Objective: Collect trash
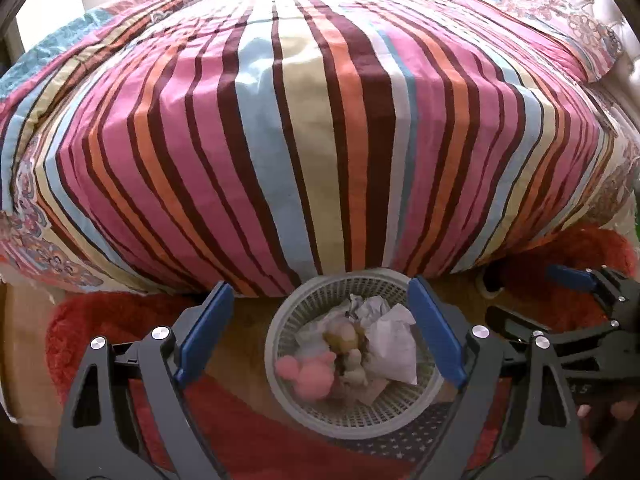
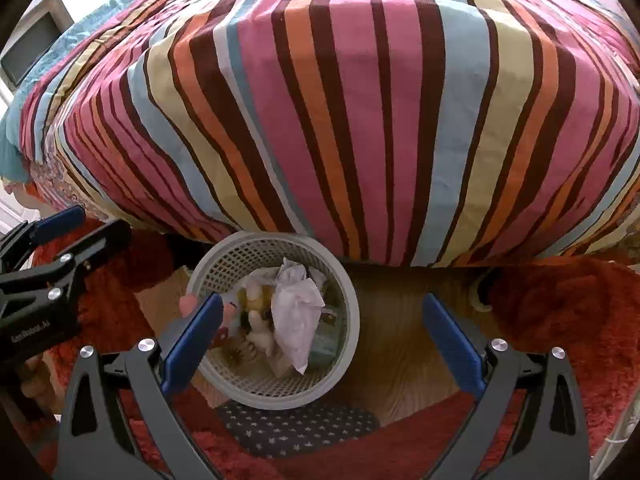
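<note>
- We take the gray mesh wastebasket (image 1: 356, 412) as our landmark; it stands on the floor right at the foot of the bed, its far rim under the overhang of the striped bedspread (image 1: 320, 120).
- Inside the basket we see the trash: crumpled white paper (image 1: 390, 344) toward its right side, a pink fuzzy thing (image 1: 310, 372) at its left, and a pale, yellowish clump between them that we cannot identify.
- Our left gripper (image 1: 322, 332) hangs directly above the basket with its blue-padded fingers (image 1: 206, 328) spread wide, one on each side of the rim, holding nothing.
- Our right gripper (image 2: 322, 330) hangs just to the right of the basket, its fingers (image 2: 452, 344) equally wide apart and empty; its left pad overlaps the basket's near-left rim in its own view.
- In the left wrist view, the right gripper shows at the right of the basket, its jaws parted.
- A red shaggy rug (image 2: 560, 320) lies around the basket on both sides.
- A dark star-patterned cloth (image 2: 296, 424) lies just on the near side of the basket, touching its base.
- Bare wooden floor (image 2: 396, 340) shows right of the basket.
</note>
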### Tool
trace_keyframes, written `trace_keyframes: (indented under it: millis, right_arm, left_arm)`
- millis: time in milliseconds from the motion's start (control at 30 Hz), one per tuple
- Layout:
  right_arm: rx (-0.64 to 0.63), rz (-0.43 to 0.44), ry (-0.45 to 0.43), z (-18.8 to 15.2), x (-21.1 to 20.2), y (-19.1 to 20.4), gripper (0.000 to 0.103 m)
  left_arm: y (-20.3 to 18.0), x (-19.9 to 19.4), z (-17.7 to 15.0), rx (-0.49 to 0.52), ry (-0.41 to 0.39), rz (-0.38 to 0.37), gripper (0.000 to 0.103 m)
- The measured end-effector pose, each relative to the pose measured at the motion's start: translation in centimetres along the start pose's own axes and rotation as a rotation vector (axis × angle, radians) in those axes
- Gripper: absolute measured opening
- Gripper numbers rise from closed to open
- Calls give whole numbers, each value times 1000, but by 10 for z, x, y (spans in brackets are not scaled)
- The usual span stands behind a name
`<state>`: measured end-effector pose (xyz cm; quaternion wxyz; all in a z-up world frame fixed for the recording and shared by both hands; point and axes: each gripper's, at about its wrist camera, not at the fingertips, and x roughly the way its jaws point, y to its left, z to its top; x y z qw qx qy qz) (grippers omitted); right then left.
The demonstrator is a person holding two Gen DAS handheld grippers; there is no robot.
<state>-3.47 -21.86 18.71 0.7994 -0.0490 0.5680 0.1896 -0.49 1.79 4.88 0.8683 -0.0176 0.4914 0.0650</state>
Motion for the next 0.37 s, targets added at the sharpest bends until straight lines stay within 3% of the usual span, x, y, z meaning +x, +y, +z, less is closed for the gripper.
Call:
trace_keyframes:
  millis: [233, 367]
  right_arm:
    - [14, -9, -2, 0, 4, 1, 95]
    - [14, -11, -4, -1, 5, 1, 95]
  left_arm:
    - [1, 4, 2, -8, 54, -45, 86]
    - [0, 5, 2, -5, 57, -29, 86]
